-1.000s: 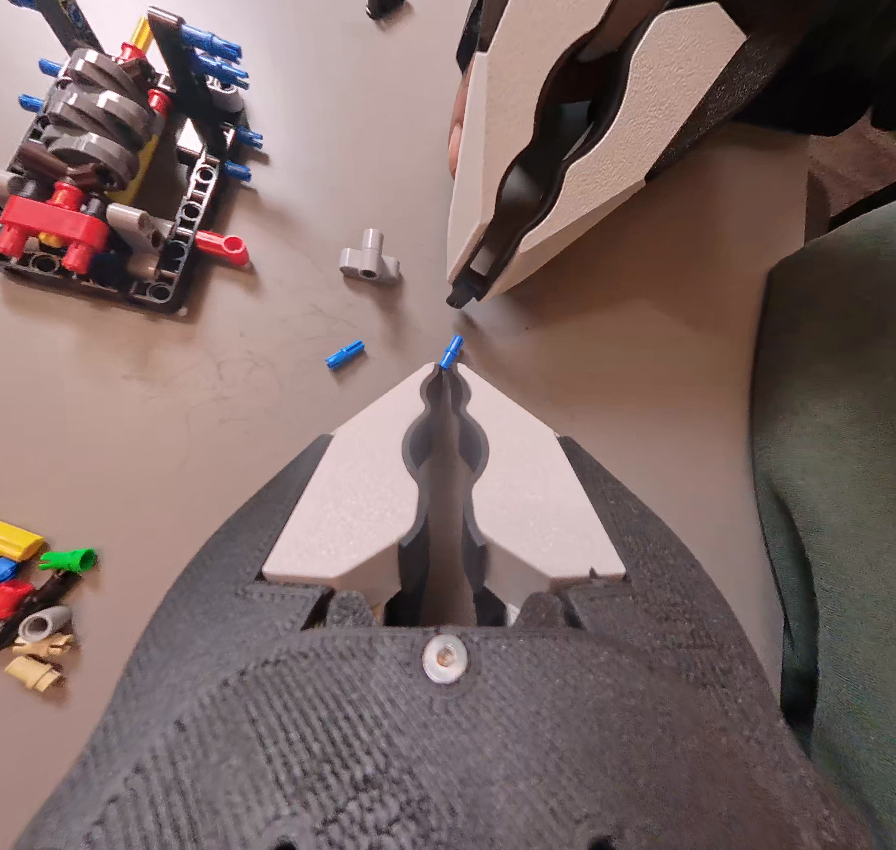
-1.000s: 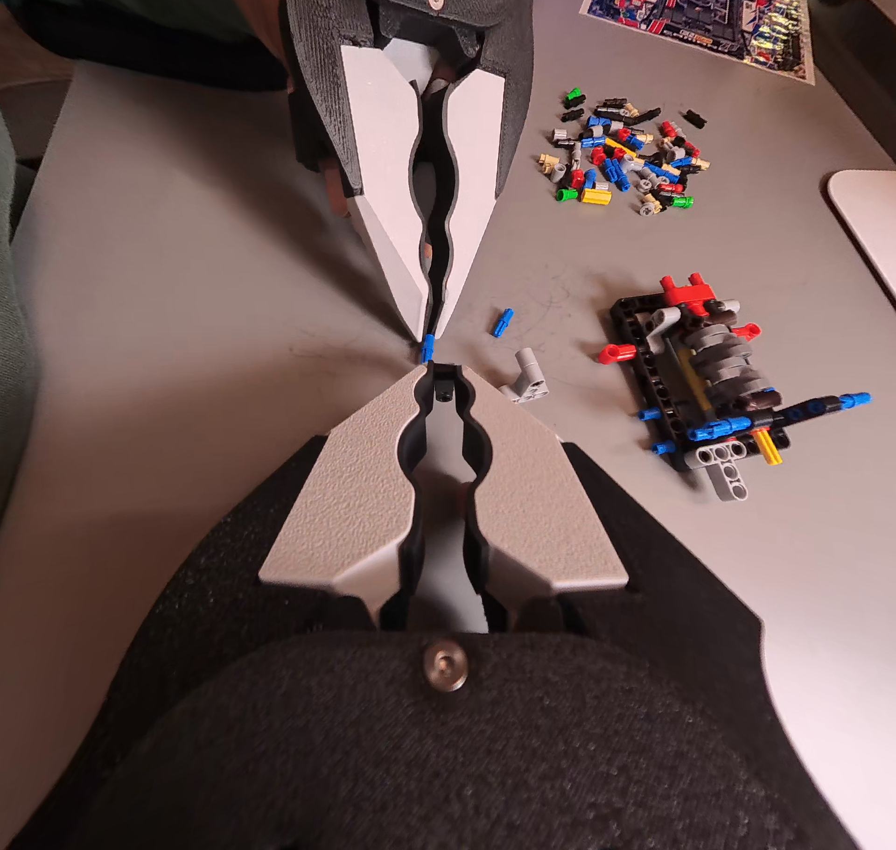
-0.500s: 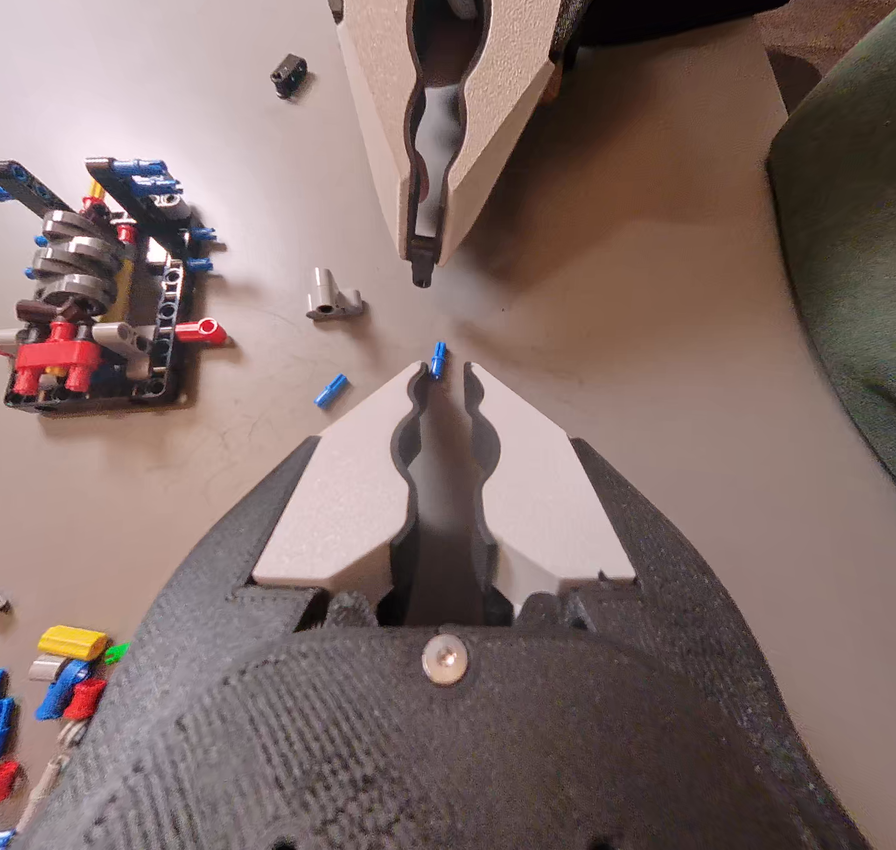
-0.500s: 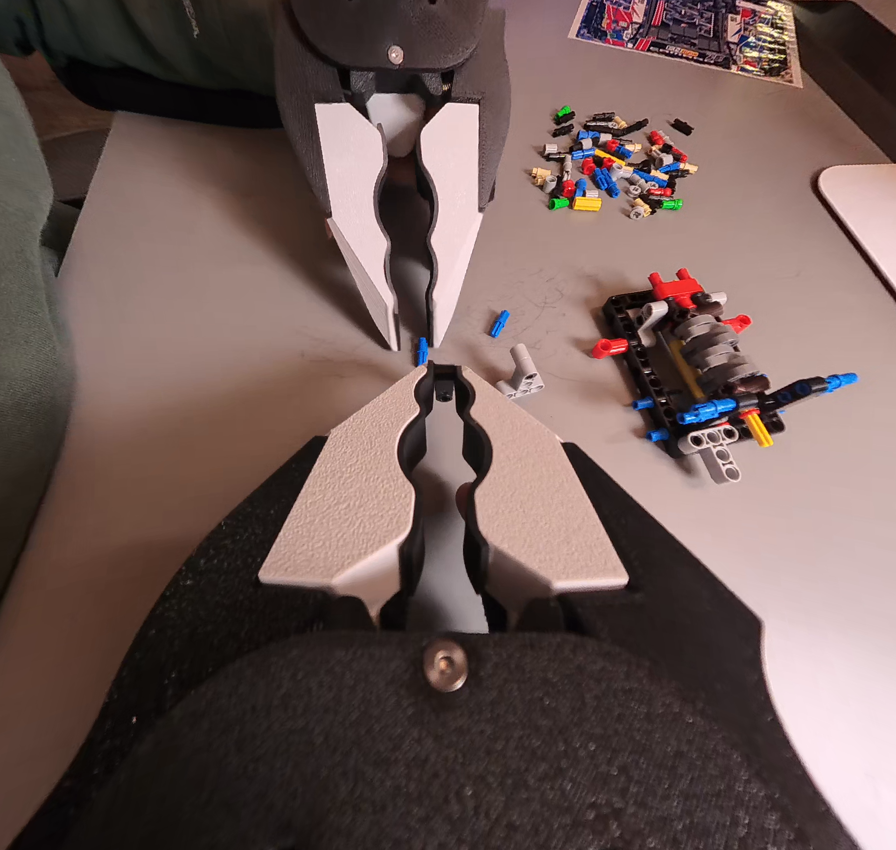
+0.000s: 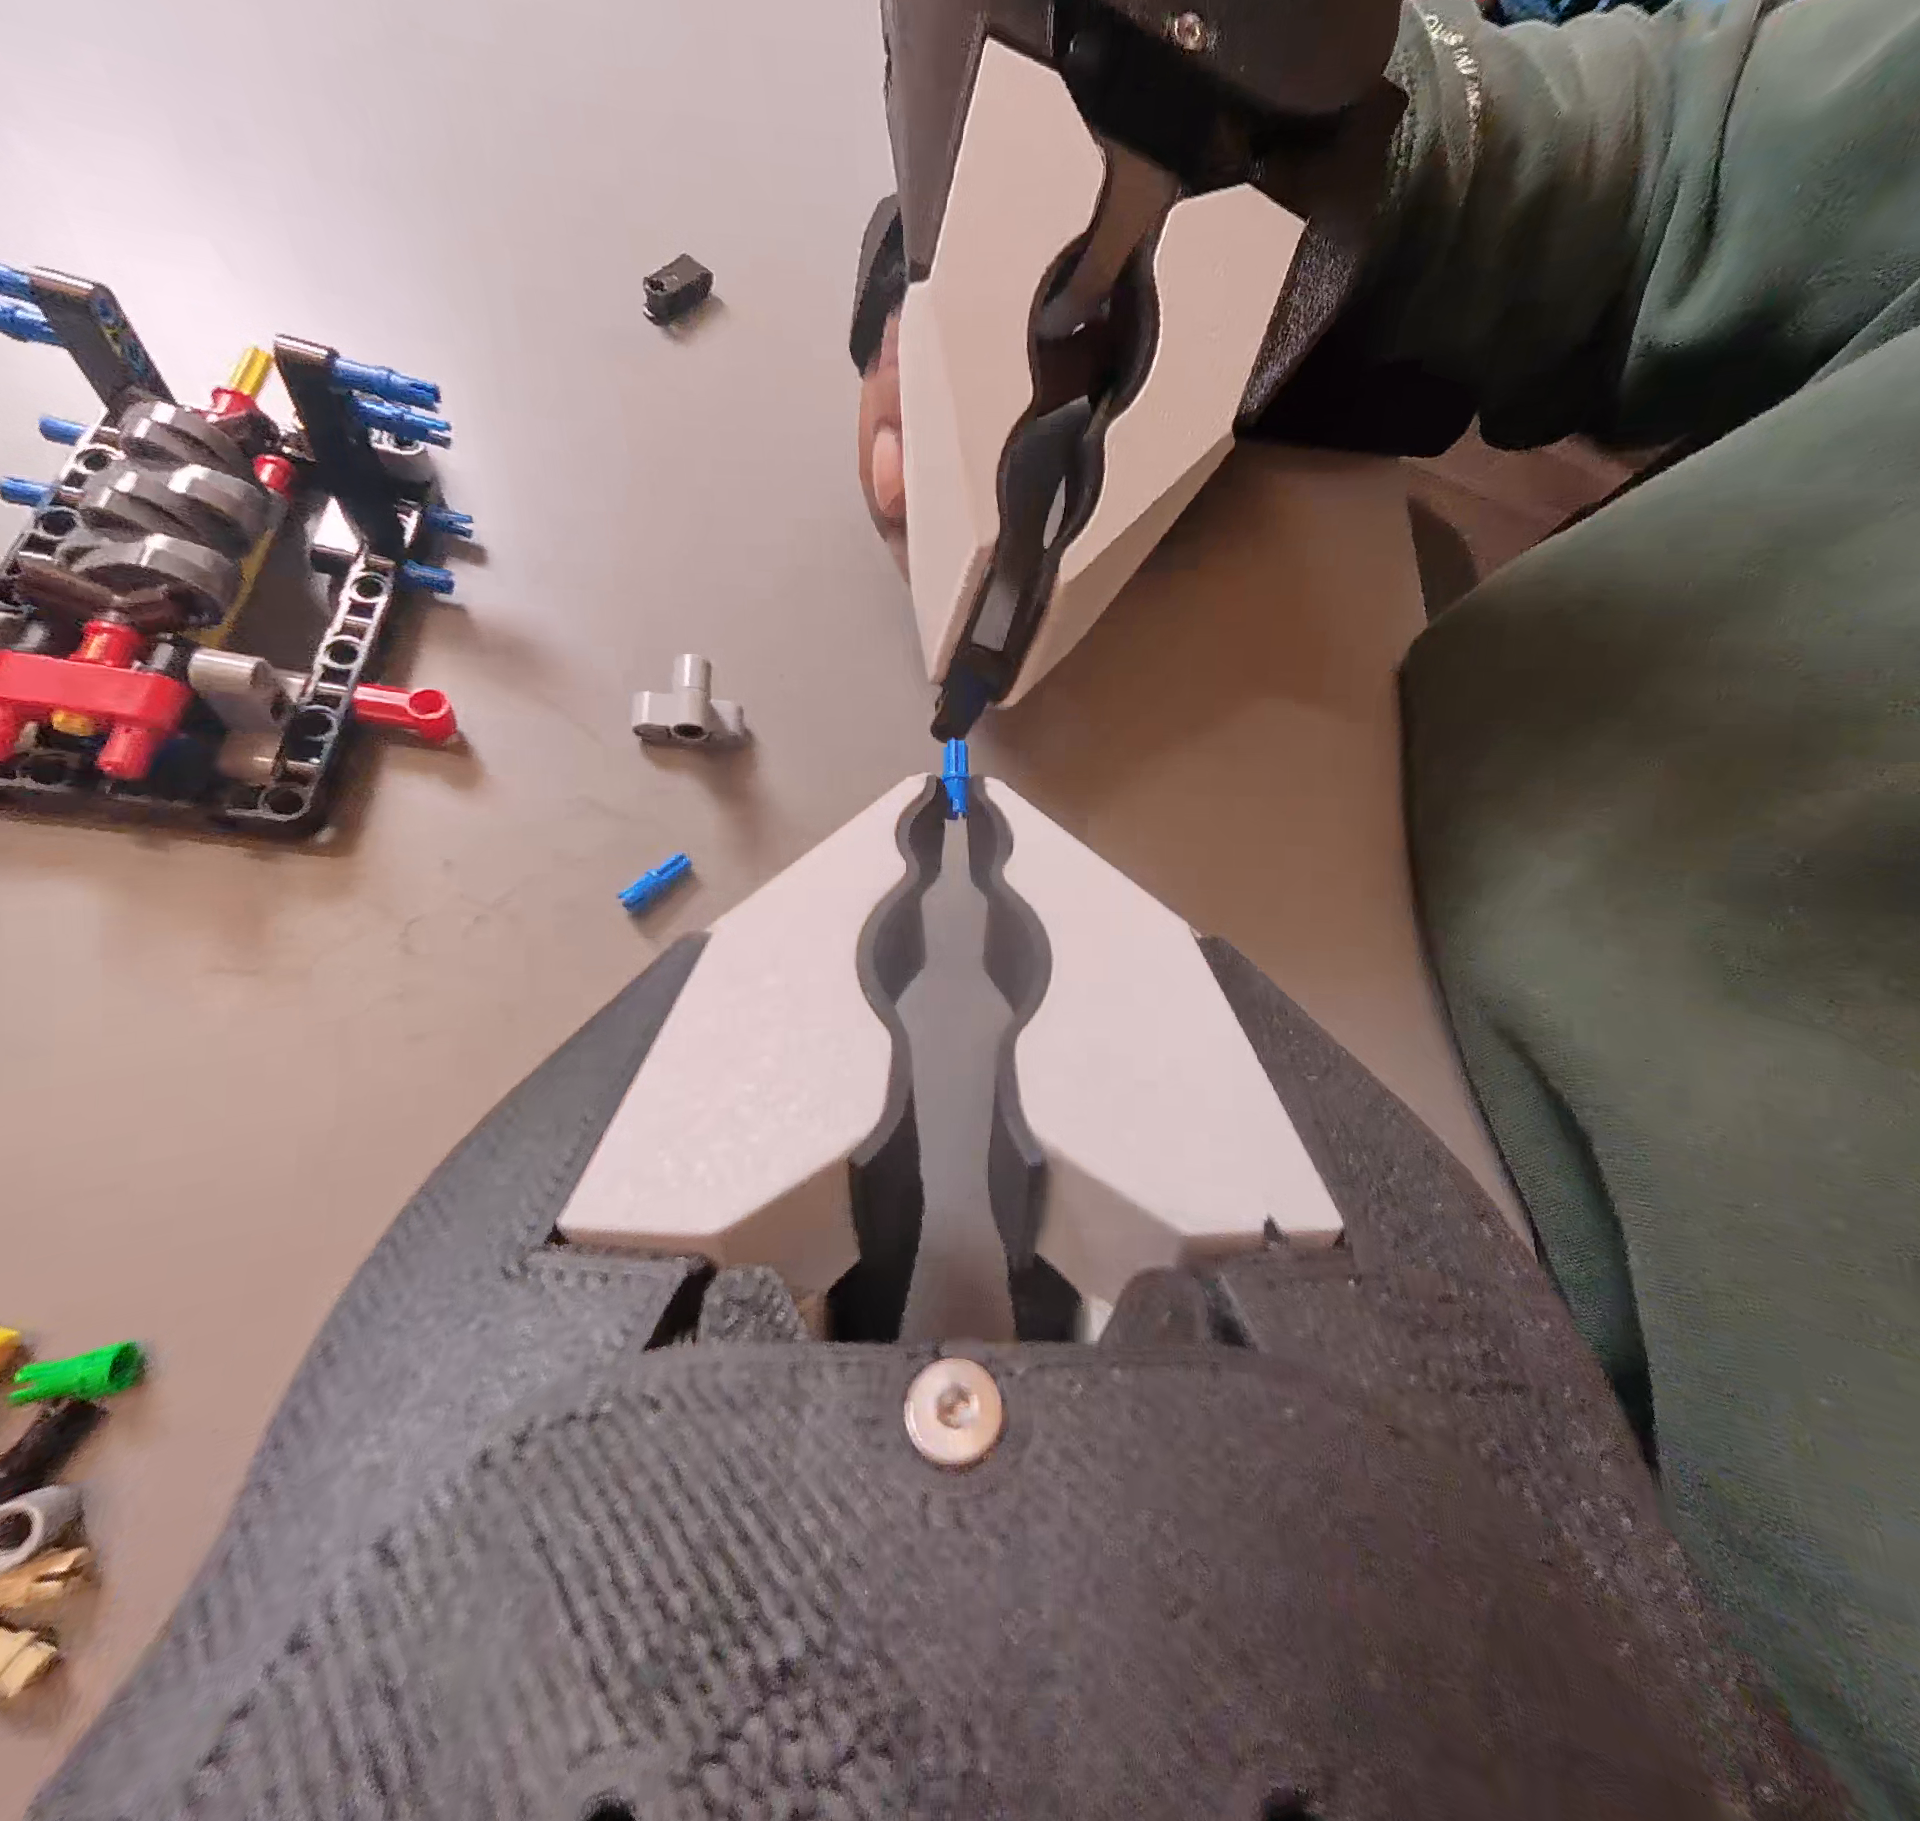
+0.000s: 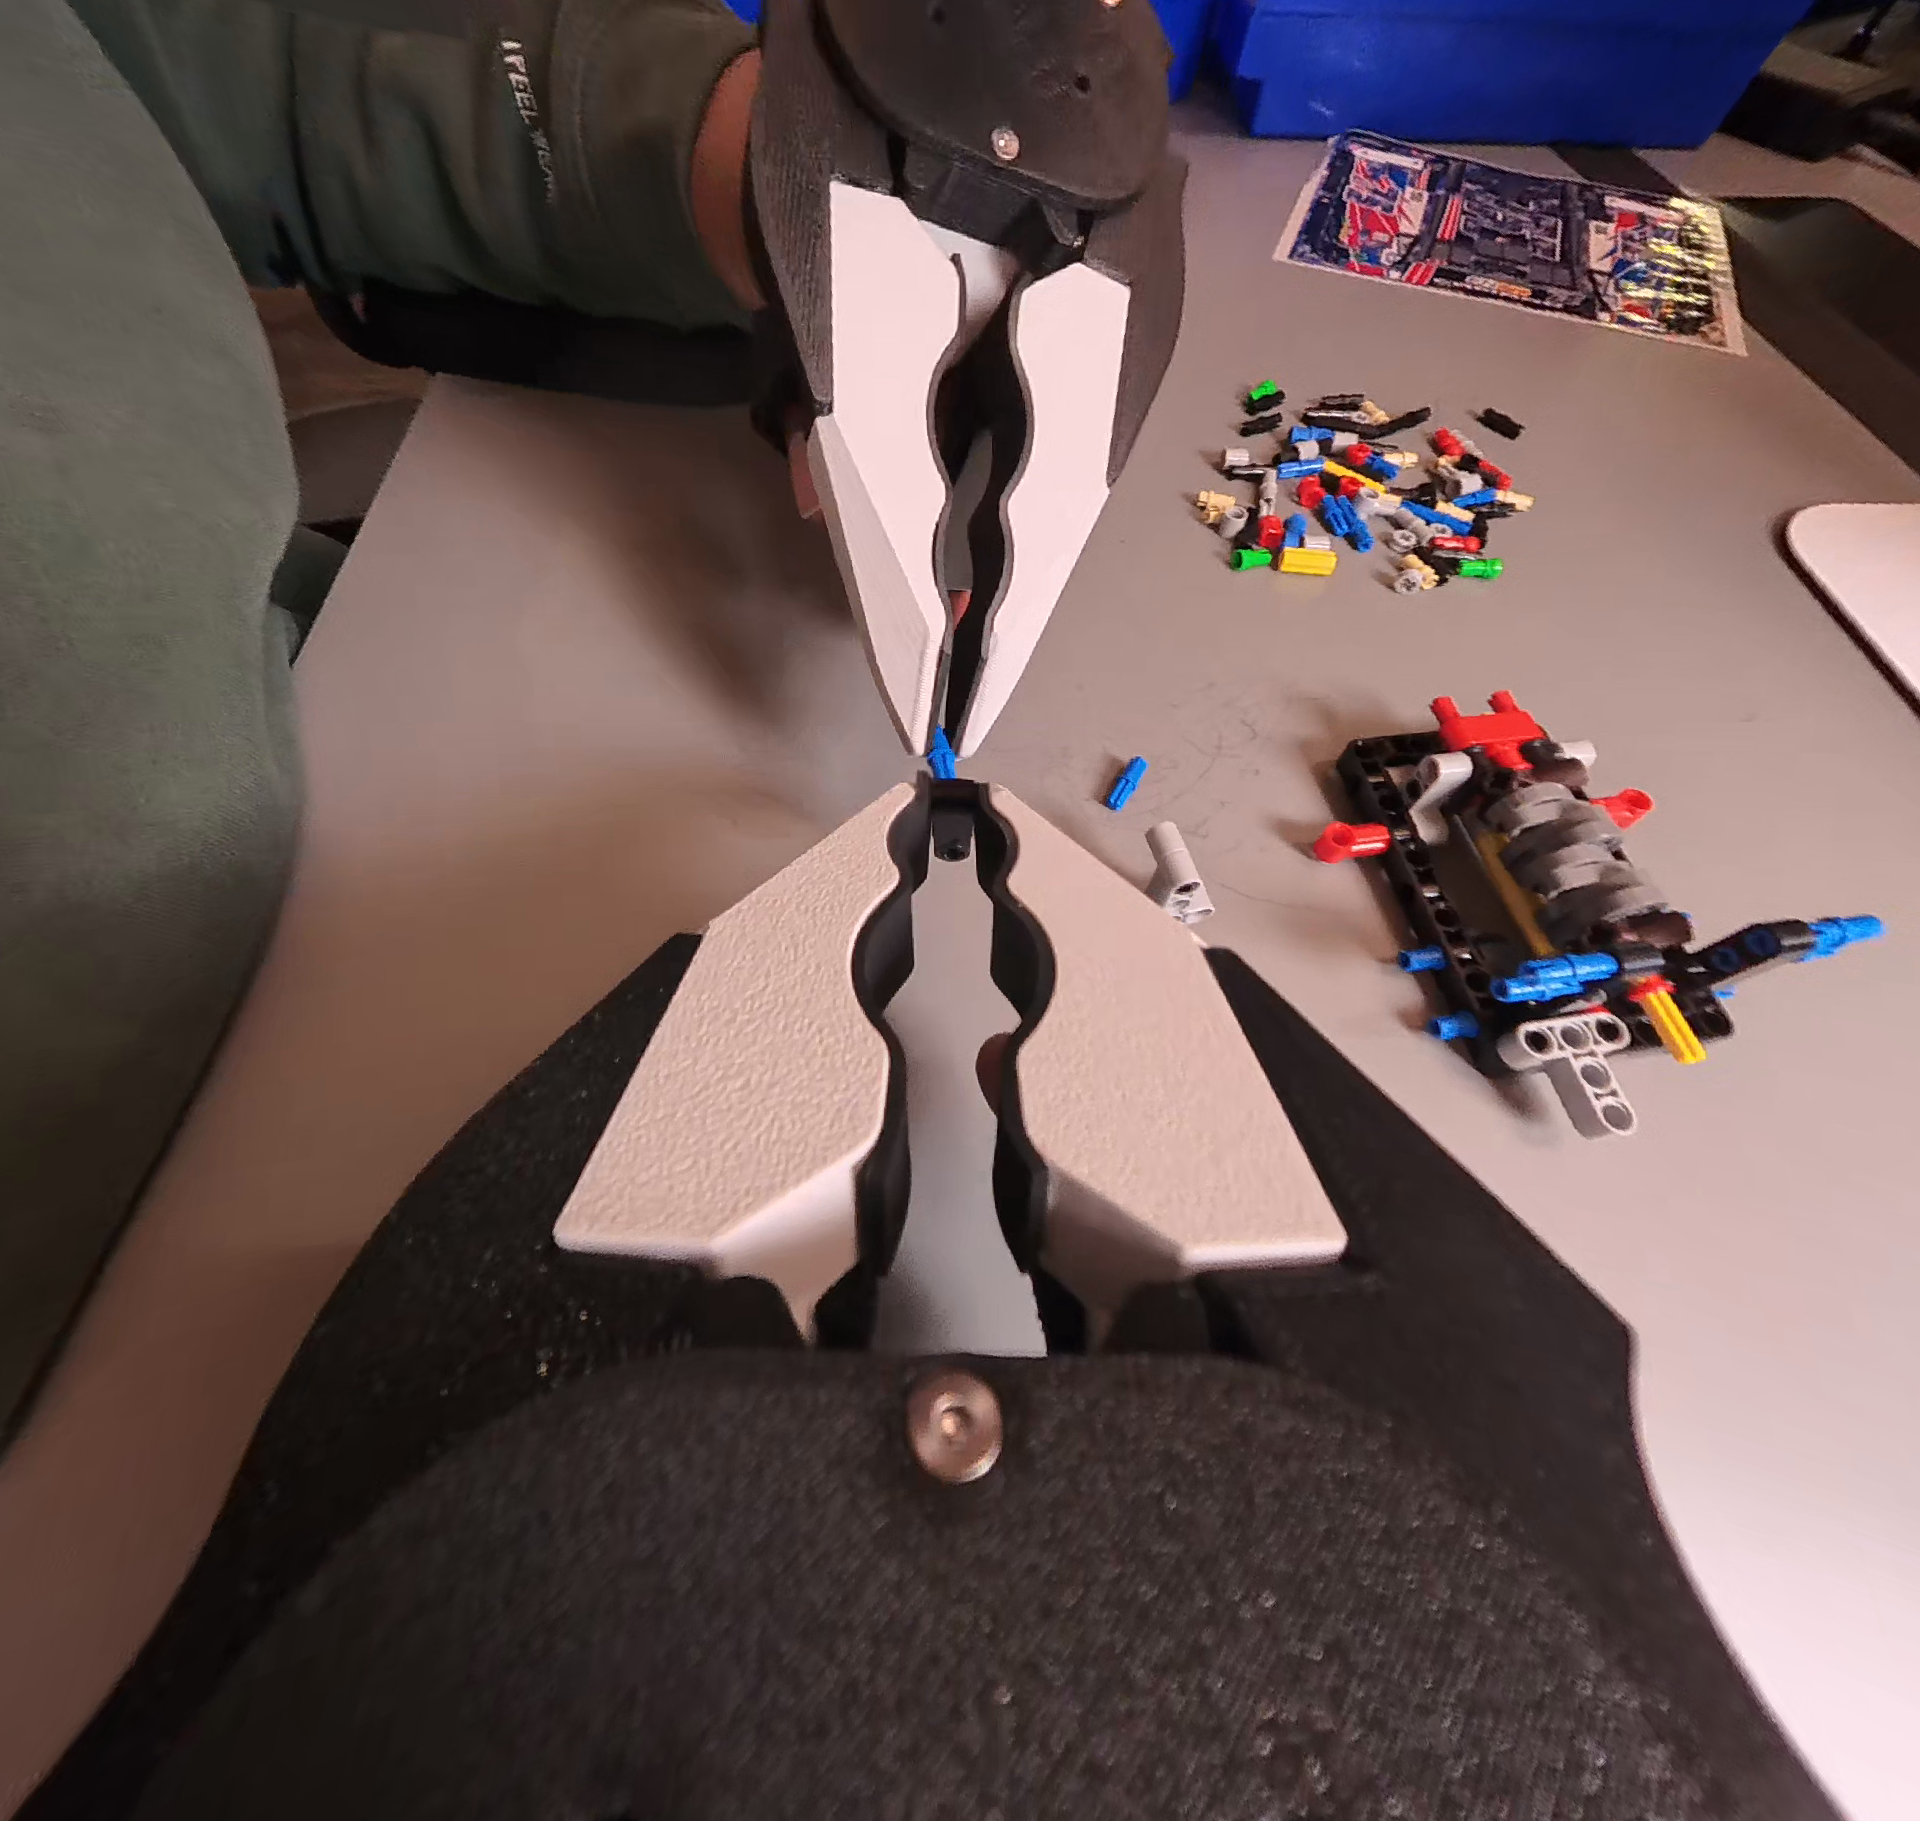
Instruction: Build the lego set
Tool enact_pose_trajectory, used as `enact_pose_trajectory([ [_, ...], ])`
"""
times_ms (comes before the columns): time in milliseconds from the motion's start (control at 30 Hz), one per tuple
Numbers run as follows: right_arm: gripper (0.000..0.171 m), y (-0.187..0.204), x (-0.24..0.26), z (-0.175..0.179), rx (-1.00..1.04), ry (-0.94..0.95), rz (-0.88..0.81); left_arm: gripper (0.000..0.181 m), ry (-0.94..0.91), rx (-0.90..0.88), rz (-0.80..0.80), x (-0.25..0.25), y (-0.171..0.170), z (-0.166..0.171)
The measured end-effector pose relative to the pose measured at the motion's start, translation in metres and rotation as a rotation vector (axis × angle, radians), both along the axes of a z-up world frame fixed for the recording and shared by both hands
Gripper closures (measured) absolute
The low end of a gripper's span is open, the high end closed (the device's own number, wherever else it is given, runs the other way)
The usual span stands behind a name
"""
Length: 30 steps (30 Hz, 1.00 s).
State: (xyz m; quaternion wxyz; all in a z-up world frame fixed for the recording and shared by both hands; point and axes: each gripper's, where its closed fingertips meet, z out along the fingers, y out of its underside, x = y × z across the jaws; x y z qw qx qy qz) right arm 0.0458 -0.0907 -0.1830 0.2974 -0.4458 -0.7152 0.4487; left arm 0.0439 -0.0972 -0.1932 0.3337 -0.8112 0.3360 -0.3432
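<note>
Pinching blue pin, left gripper; right gripper clamps black connector.

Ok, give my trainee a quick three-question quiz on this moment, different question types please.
1. True or false: the left gripper pinches a blue pin.
2. What does the right gripper hold? A) black connector B) red axle C) yellow beam
3. Fill in: the loose grey connector lies between the grippers and the ____.

Key: 1 true. 2 A, the black connector. 3 partly built model.
</note>
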Motion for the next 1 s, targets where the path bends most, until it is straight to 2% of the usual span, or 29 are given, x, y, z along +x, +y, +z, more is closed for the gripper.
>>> enact_pose_trajectory([
  [367,0.165,-0.0079,-0.0030,-0.0017,-0.038,0.008,0.045,0.179,0.033,-0.024,-0.029,0.0011,-0.0061,-0.0076],
  [633,0.165,-0.0102,-0.0022,-0.0058,0.007,-0.001,0.056,0.179,0.018,-0.046,-0.028,0.0028,-0.0065,-0.0094],
  [1000,0.165,-0.0096,-0.0026,0.0018,-0.006,0.047,0.055,0.179,-0.008,-0.027,-0.028,0.0032,-0.0061,-0.0027],
])
